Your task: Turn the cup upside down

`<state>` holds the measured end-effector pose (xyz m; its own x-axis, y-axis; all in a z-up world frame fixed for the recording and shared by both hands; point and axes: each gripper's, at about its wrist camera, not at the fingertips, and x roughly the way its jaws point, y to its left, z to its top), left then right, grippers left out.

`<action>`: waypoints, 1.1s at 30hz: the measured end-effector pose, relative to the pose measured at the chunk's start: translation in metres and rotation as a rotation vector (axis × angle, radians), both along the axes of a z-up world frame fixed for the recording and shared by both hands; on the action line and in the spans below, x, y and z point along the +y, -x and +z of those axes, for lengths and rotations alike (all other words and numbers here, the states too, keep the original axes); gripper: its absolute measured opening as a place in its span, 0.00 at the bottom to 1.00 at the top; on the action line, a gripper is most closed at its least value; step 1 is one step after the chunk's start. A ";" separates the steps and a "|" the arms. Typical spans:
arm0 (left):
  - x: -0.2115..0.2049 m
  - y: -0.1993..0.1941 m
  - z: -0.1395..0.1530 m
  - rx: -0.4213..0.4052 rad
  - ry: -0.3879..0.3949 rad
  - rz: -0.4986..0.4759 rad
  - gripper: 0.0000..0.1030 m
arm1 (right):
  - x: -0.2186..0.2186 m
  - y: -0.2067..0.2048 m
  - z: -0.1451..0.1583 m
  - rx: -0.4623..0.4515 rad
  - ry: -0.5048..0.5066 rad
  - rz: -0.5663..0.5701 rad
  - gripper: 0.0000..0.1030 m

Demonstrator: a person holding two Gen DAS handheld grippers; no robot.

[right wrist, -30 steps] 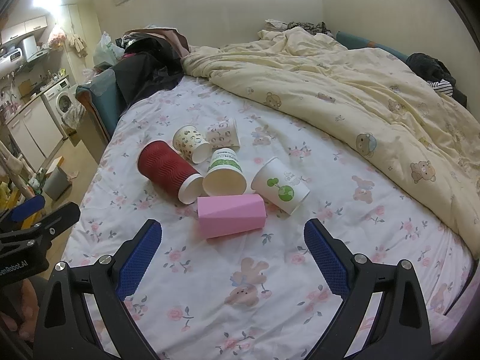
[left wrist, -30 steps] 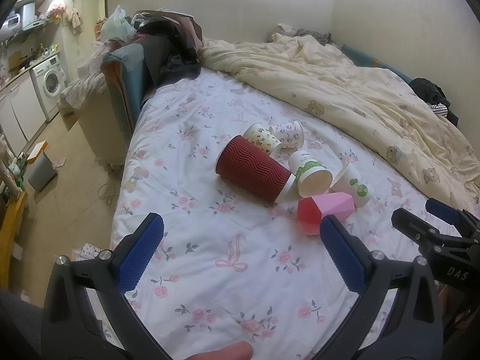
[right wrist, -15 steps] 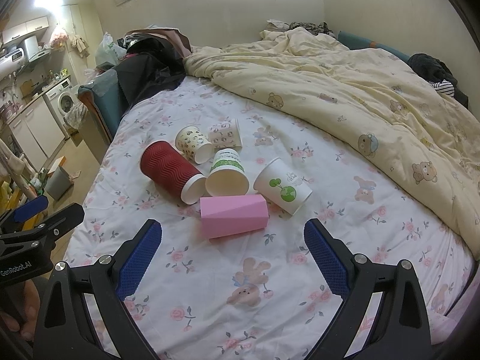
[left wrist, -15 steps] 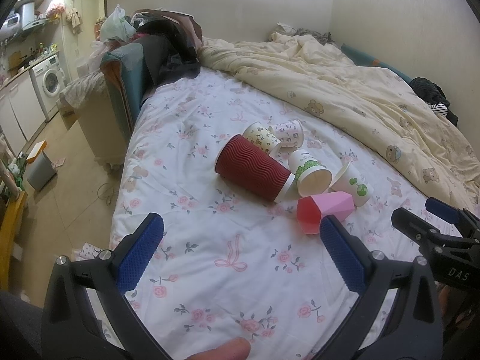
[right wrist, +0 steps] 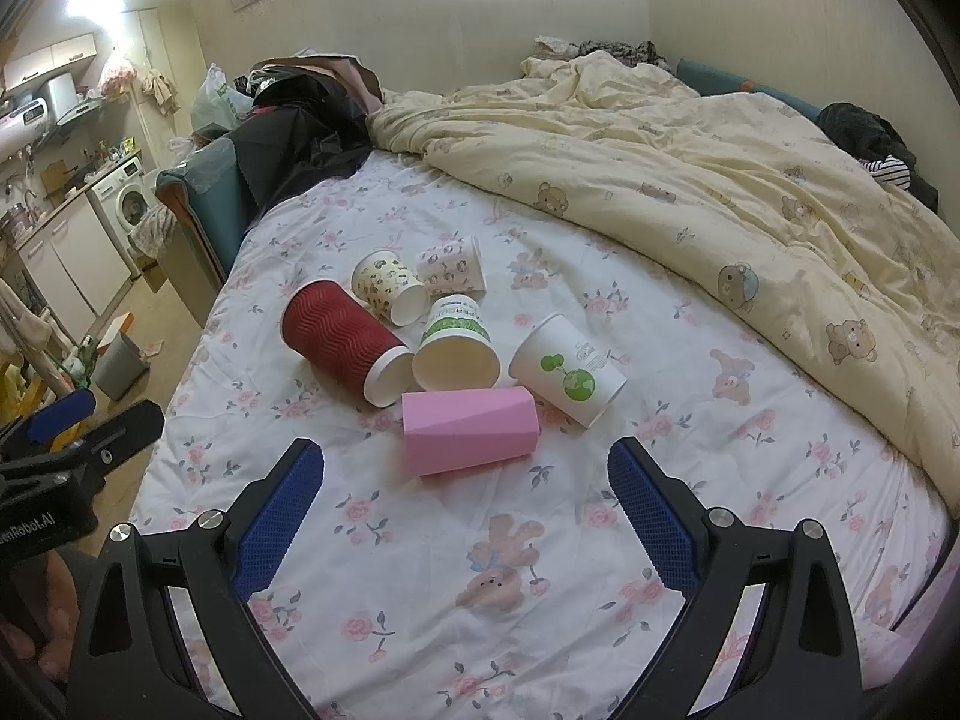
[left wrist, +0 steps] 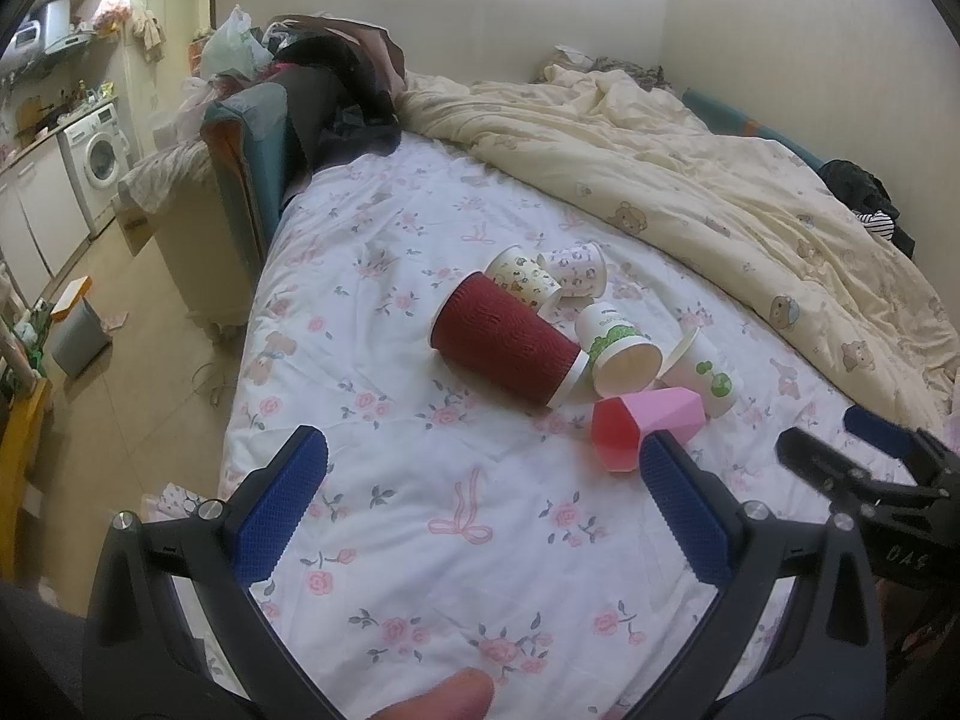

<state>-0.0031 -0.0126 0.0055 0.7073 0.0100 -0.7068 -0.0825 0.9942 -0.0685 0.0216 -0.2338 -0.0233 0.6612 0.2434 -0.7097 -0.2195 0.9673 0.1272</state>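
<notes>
Several cups lie on their sides in a cluster on the floral bed sheet (right wrist: 540, 528). A pink faceted cup (right wrist: 469, 430) (left wrist: 647, 420) is nearest. Behind it lie a dark red ribbed cup (right wrist: 344, 340) (left wrist: 505, 339), a white cup with green print (right wrist: 456, 346) (left wrist: 619, 346), a white cup with a globe logo (right wrist: 567, 369) (left wrist: 703, 371) and two small patterned cups (right wrist: 391, 289) (right wrist: 451, 268). My right gripper (right wrist: 465, 510) is open and empty, just short of the pink cup. My left gripper (left wrist: 483, 504) is open and empty, to the cluster's left.
A cream bear-print duvet (right wrist: 720, 180) is bunched over the far and right part of the bed. Dark clothes and bags (left wrist: 336, 78) pile on a teal chair at the bed's left. The floor, a grey bin (left wrist: 78, 339) and a washing machine (left wrist: 99, 159) lie beyond the left edge.
Both grippers have drifted slightly closer to the cups. The cups have not moved, and both grippers stay open.
</notes>
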 end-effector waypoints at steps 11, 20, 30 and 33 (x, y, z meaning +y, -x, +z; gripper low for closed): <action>0.016 -0.038 0.008 0.059 -0.024 0.032 1.00 | 0.015 -0.050 0.004 0.079 -0.042 0.067 0.95; 0.062 -0.085 -0.013 0.240 -0.022 0.110 1.00 | 0.077 -0.128 -0.026 0.263 0.070 0.350 0.95; 0.085 -0.100 -0.049 0.395 0.051 0.156 1.00 | 0.153 -0.183 -0.071 0.327 0.265 0.557 0.89; 0.086 -0.102 -0.050 0.398 0.043 0.160 1.00 | 0.168 -0.196 -0.089 0.369 0.291 0.577 0.88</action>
<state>0.0988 0.0733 -0.0441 0.3712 0.0617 -0.9265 -0.2635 0.9638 -0.0414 0.2179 -0.0660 -0.1120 0.1917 0.2480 -0.9496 -0.6958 0.7168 0.0468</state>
